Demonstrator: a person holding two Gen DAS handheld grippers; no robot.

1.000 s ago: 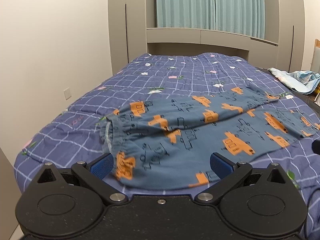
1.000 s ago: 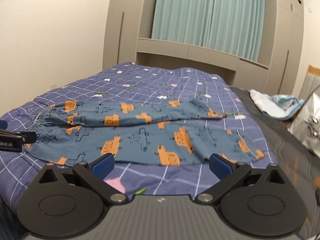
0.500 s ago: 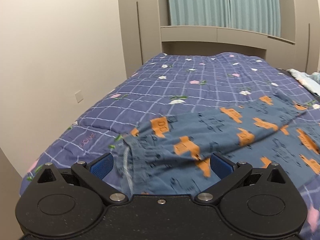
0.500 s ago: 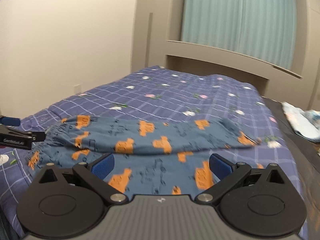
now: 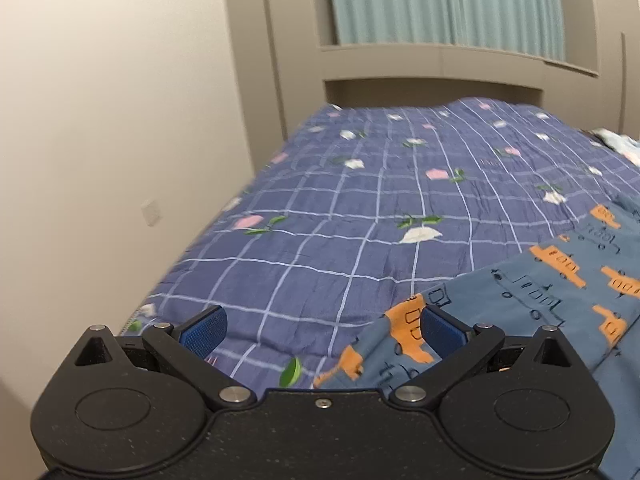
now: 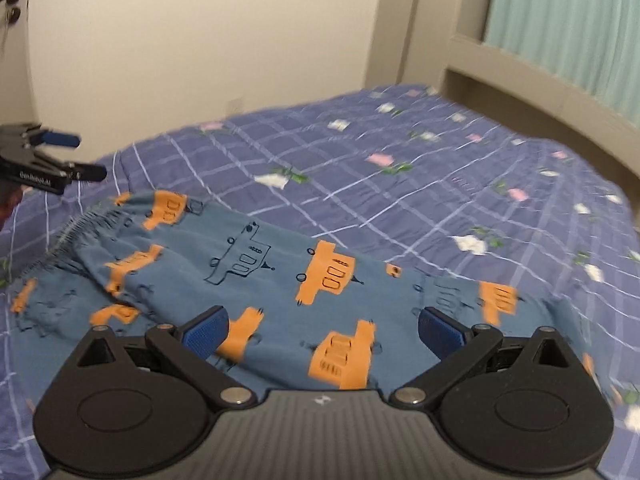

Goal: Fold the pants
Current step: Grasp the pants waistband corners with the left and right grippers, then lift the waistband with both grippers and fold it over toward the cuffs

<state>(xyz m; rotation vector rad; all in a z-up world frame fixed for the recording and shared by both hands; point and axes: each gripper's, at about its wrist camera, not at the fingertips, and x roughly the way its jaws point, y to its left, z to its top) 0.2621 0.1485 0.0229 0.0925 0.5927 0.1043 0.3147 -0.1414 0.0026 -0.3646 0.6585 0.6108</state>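
Jaws stand wide apart on both the left gripper (image 5: 322, 326) and the right gripper (image 6: 322, 326), gripping nothing. The pants (image 6: 256, 272) lie spread on the bed (image 6: 400, 200), waistband nearest the left gripper, legs under the right gripper.

From my left wrist feed I see a bed covered by a purple-blue quilt (image 5: 360, 216) with a white grid and small pink and white flowers. A plain cream wall (image 5: 112, 120) runs along its left side, carrying a pale wall socket (image 5: 152, 213) low down. Behind the bed stands a beige built-in cabinet (image 5: 440, 60) with a shelf recess, and teal curtains (image 5: 448, 0) hang above it. At the far right edge I can make out some light blue fabric (image 5: 618, 142), mostly cut off.
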